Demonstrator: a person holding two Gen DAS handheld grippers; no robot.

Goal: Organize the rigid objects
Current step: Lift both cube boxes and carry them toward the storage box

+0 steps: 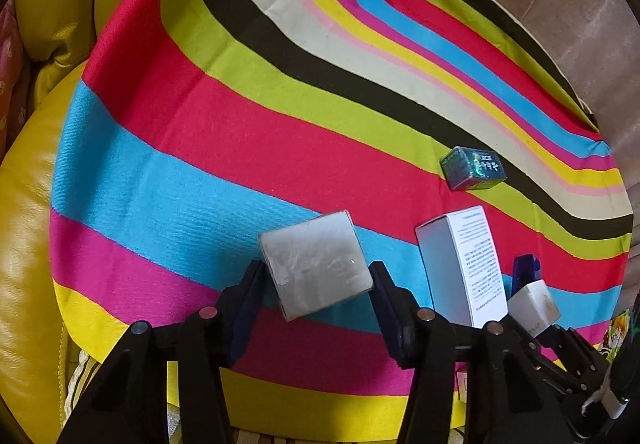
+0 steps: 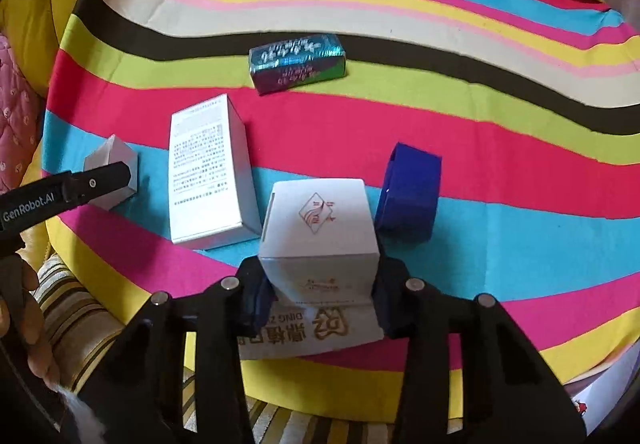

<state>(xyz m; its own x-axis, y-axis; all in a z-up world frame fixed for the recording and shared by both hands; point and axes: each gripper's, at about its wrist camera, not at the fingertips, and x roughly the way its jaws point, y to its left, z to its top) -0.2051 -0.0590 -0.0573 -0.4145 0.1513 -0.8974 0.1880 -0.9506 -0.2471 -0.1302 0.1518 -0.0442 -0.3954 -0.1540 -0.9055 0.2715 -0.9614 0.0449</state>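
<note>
You have five boxes in play on the striped cloth that covers the tabletop, and each of your two hand-held grippers is grasping one of them. Your left hand-held gripper is clamped on a grey cube-shaped box, its fingers pressed to the box's two sides, the box tilted and held over the blue and pink stripes. Your right hand-held gripper is closed on a white box with a red diamond logo; gold lettering shows on its lower face between the fingers. Take the tall white box with printed text as your landmark: it lies flat on the cloth, one of a kind. The logo box sits just to its right, very close, though you cannot tell whether they touch. The grey cube is on its left, near it, with the left gripper's finger crossing in front. One dark blue box stands further right, just beyond the logo box. One shiny teal holographic box lies beyond the landmark, apart from it, on the green and black stripes. Yellow leather cushions border the cloth on the left.
</note>
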